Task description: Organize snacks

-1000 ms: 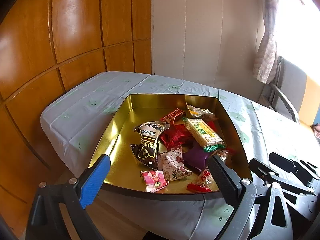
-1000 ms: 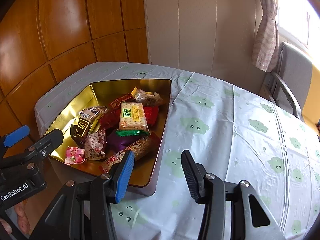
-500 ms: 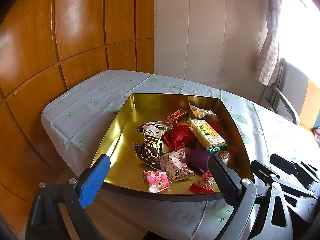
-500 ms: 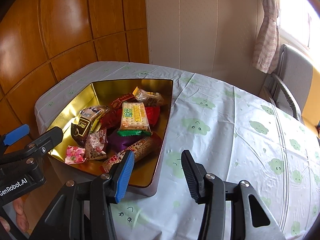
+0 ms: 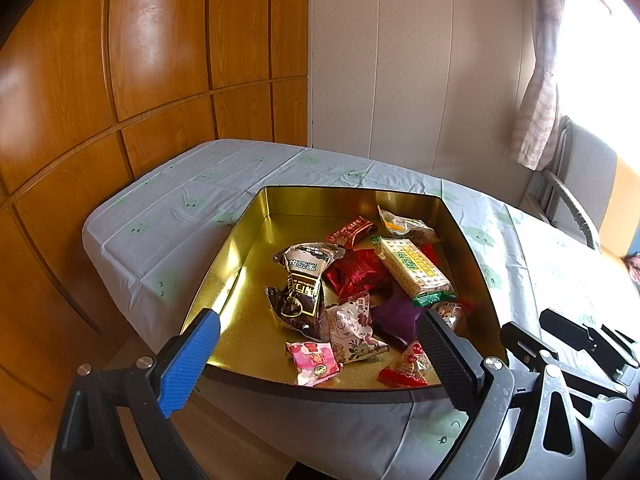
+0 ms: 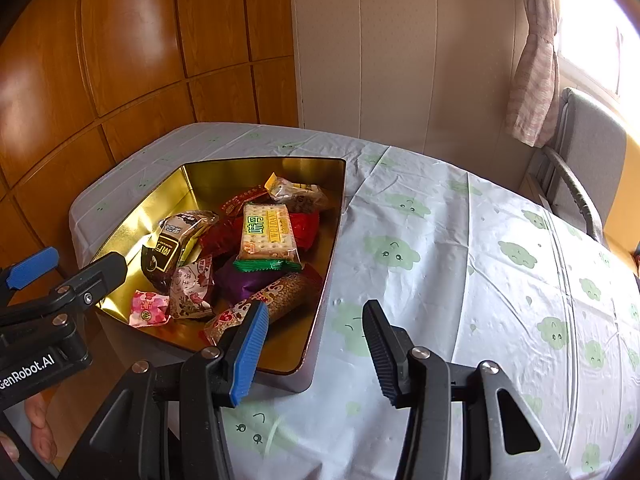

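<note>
A gold tin tray (image 5: 248, 264) (image 6: 132, 220) sits at the table's near left corner and holds several wrapped snacks. A cracker pack (image 5: 412, 268) (image 6: 266, 234) lies on top, with a dark brown packet (image 5: 300, 284) (image 6: 168, 248), a purple packet (image 6: 248, 280), a small pink candy (image 5: 314, 360) (image 6: 148, 308) and a long grain bar (image 6: 260, 304) around it. My left gripper (image 5: 316, 356) is open and empty, just above the tray's near rim. My right gripper (image 6: 316, 348) is open and empty, over the tray's right corner and the cloth.
The table wears a pale cloth with green cloud faces (image 6: 460, 280). Wood panelling (image 5: 120, 100) stands close on the left. A grey chair (image 6: 580, 168) and a curtain (image 6: 532, 60) are at the far right.
Both views have shifted slightly; the tray sits a little lower and further right in the left wrist view. Both grippers stay open and the snacks have not moved.
</note>
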The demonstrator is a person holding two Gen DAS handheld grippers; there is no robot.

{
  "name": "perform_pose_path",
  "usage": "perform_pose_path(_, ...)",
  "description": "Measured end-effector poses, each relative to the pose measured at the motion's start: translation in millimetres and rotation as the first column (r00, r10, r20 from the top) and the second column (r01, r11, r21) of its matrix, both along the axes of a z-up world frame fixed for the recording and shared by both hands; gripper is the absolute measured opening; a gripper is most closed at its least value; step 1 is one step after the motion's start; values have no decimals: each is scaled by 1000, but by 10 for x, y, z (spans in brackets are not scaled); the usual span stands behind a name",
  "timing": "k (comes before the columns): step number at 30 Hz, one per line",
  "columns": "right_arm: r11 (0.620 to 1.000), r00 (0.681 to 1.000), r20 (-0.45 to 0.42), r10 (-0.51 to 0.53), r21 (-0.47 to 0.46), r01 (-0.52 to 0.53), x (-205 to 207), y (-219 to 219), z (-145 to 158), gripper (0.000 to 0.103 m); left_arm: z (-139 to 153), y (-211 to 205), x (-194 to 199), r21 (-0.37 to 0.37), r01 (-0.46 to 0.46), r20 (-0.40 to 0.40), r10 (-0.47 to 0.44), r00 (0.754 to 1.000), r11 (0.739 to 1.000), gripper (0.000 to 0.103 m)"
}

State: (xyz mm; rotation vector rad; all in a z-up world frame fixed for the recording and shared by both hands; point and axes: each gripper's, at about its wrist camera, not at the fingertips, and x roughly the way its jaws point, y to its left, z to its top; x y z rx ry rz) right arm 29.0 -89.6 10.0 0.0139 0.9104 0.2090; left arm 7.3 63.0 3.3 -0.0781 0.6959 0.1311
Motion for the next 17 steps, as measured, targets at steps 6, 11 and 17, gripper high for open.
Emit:
perform_pose_path(6,1000,1000,0,0,-1,0,-2,-8,-2,50,-5,-12,1,-1,1,-1,-1,1000,1000,100)
perform_pose_path(11,1000,1000,-1,-8,15,8,3,-50,-3,50,-10,-27,12,-11,13,0,-13,1000,1000,100)
perform_pose_path(17,991,992,-14,-125,55,126,121,-578,14,50,3,-54,26,-1,41,21,-41,999,999,97)
